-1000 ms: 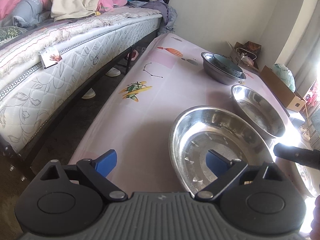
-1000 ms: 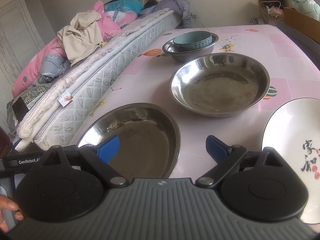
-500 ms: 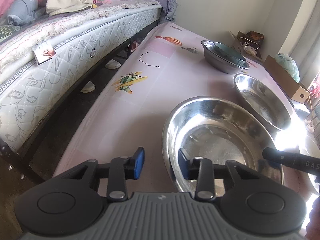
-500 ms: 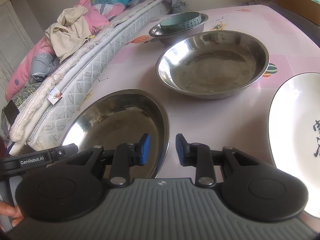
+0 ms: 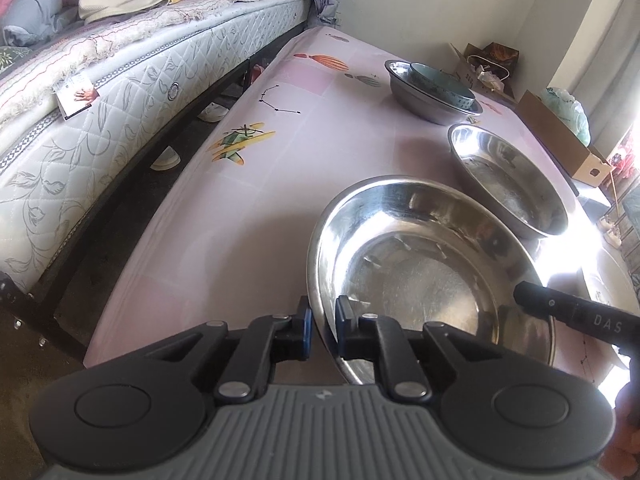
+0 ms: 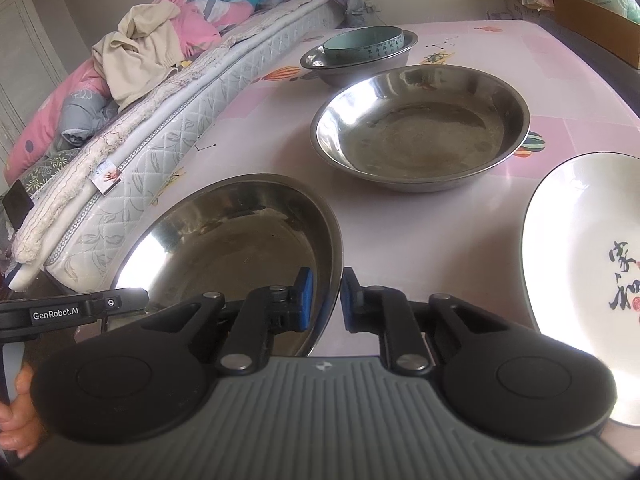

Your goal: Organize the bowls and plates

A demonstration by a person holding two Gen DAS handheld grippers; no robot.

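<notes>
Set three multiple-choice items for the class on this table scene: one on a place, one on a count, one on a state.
1. Where is the teal bowl?
A. On the white plate
B. Inside the far steel bowl
C. On the bed

2. How many steel bowls stand on the table?
A. Three
B. Five
C. One

3. How are the two claws placed on the nearest steel bowl?
A. Both wide open above it
B. Only one touches it
C. Each shut on its rim, on opposite sides

Answers:
1 B, the teal bowl sits nested in the far steel bowl.
2 A, near, middle and far.
3 C, the left claw and the right claw each have one pad inside and one outside the rim.
</notes>
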